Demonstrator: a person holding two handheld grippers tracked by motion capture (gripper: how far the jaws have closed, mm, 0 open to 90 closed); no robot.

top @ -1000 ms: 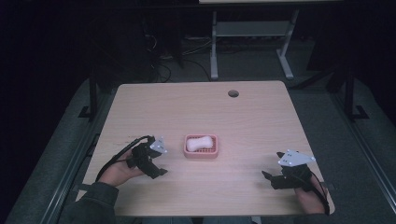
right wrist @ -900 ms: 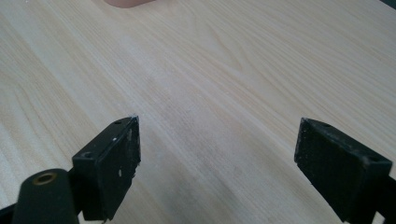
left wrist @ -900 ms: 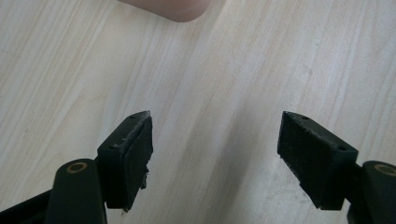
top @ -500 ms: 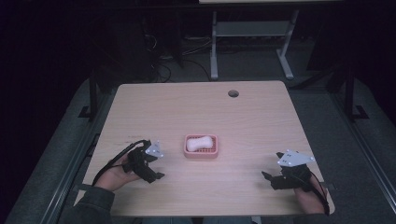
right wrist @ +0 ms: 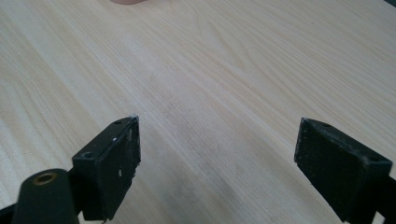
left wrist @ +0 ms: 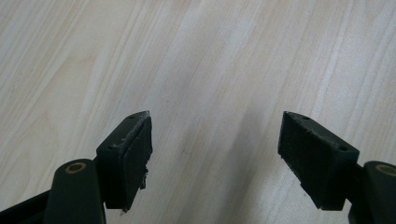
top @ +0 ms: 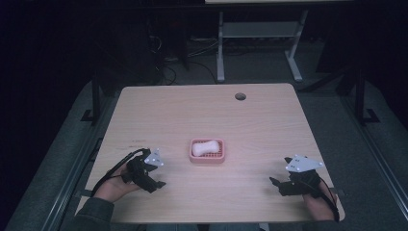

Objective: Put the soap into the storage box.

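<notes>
I held my left gripper (top: 153, 177) and right gripper (top: 281, 184) spread, empty, low over the pale wooden table (top: 269, 120). The white soap bar (top: 207, 147) lay in its pink ribbed dish (top: 207, 157) between them; I judged nothing started, reaching next.

The left hand-held gripper (top: 156, 179) is held low at the near left, its jaws spread wide. The right hand-held gripper (top: 275, 183) is held likewise at the near right, jaws wide apart.

I've pulled the left gripper (top: 153, 179) back toward 6 o'clock, a bit further from the pink tray (top: 207, 158) (jaws wide over bare wood, nothing between them).
</notes>
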